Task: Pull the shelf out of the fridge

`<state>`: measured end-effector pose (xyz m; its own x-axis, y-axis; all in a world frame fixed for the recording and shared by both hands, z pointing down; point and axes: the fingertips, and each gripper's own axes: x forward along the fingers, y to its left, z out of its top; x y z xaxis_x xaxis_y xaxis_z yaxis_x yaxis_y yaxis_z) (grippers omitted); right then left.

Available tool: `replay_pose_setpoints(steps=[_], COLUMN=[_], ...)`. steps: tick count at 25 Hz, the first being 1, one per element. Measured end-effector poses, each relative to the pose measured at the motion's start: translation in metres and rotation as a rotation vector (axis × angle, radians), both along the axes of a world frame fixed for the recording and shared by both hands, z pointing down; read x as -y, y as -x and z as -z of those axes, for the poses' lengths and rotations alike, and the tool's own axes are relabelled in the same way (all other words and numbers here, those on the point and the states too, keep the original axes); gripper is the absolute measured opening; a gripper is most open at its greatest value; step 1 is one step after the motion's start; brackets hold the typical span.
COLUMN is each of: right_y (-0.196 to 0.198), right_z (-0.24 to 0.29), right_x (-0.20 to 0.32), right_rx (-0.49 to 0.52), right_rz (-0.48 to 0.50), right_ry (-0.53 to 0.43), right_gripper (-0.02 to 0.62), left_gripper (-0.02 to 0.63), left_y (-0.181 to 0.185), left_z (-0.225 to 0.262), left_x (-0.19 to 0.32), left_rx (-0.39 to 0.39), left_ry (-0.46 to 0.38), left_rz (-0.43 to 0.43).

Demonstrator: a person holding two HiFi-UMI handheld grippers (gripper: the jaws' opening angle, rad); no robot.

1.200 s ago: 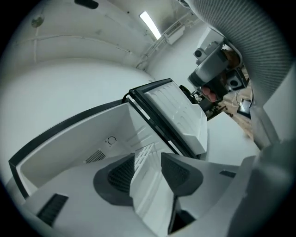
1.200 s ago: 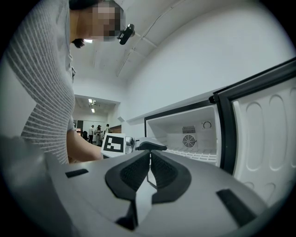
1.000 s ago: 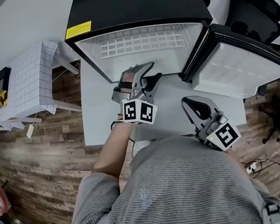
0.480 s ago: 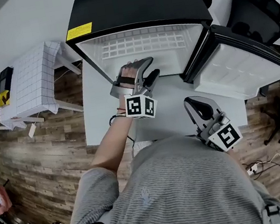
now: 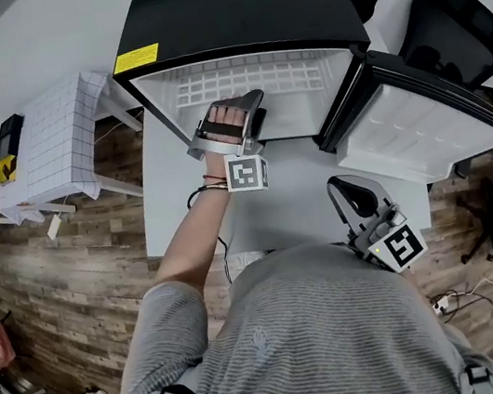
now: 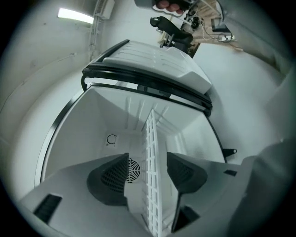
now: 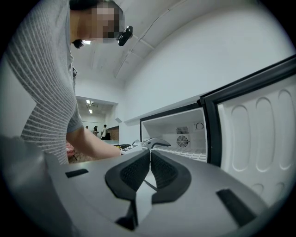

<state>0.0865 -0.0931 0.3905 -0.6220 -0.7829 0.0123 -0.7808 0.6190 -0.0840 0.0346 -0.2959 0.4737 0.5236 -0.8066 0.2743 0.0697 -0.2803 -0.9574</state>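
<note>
The black mini fridge (image 5: 241,4) stands open on a white table (image 5: 294,197). Its white wire shelf (image 5: 245,78) sits inside. My left gripper (image 5: 246,111) reaches into the fridge mouth at the shelf's front edge. In the left gripper view the shelf (image 6: 150,152) runs edge-on between the two dark pads (image 6: 111,178), with a gap on each side. The left gripper (image 6: 148,169) is opening and its pads do not press on the shelf. My right gripper (image 5: 341,189) hangs back over the table, shut on nothing (image 7: 150,169).
The fridge door (image 5: 413,124) stands swung open to the right, close to the right gripper. A black office chair (image 5: 443,25) is behind it. A small table under a white checked cloth (image 5: 53,145) stands to the left on the wooden floor.
My left gripper has moved forward from the table into the fridge opening and turned, so its jaws now straddle the shelf edge. The right gripper has barely moved.
</note>
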Motion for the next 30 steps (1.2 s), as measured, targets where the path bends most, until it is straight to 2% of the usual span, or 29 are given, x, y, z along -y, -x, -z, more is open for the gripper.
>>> replay_pose_setpoints(steps=[6, 14, 18, 21, 30], right_y=[-0.018, -0.027, -0.025, -0.023, -0.016], right_z=[-0.004, -0.005, -0.004, -0.006, -0.009], right_x=[-0.002, 0.000, 0.002, 0.004, 0.005], right_rx=[-0.007, -0.020, -0.025, -0.031, -0.044], right_rz=[-0.017, -0.021, -0.023, -0.028, -0.055], right_ry=[0.017, 0.027, 0.026, 0.031, 0.040], right_gripper=[0.014, 0.014, 0.014, 0.014, 0.014], left_gripper=[0.249, 0.247, 0.247, 0.247, 0.247], left_y=[0.002, 0.002, 0.000, -0.003, -0.021], left_z=[-0.010, -0.018, -0.025, -0.036, -0.034], left_x=[0.020, 0.039, 0.048, 0.052, 0.069], left_rx=[0.068, 0.109, 0.081, 0.079, 0.079], left_ry=[-0.043, -0.097, -0.049, 0.026, 0.017], left_rz=[0.056, 0.124, 0.131, 0.120, 0.047])
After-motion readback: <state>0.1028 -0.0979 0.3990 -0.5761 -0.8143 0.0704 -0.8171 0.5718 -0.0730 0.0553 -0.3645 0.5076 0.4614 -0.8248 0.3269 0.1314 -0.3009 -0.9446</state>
